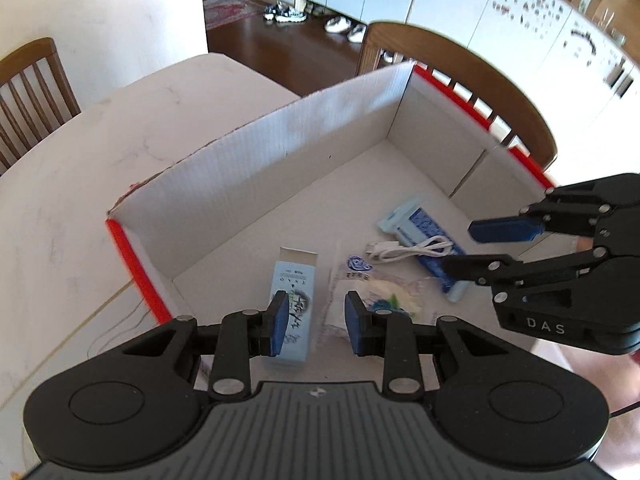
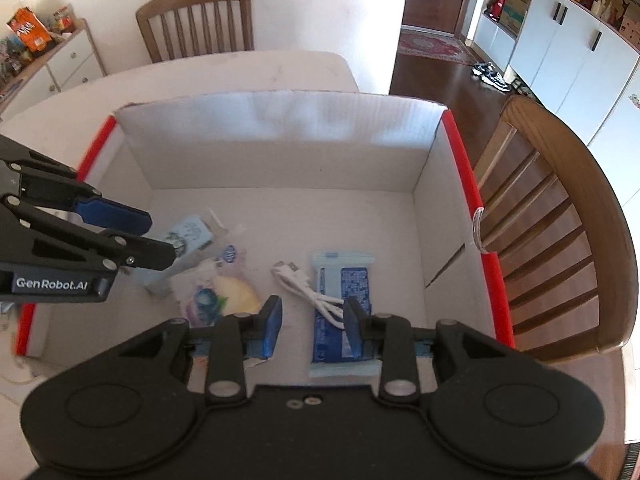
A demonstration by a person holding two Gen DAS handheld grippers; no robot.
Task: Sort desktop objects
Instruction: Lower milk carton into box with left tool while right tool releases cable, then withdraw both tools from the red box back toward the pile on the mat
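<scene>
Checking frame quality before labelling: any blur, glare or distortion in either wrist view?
Left wrist view: strong fisheye bending, the red-edged white cardboard box slightly soft, sunlit cabinets at top right washed out. Right wrist view: same bending, a blurred bright patch on the box's far wall, the white USB cable still readable.

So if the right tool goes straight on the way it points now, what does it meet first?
Probably the white cable lying on the blue packet in the box; right tool is empty, though depth is hard to judge.
</scene>
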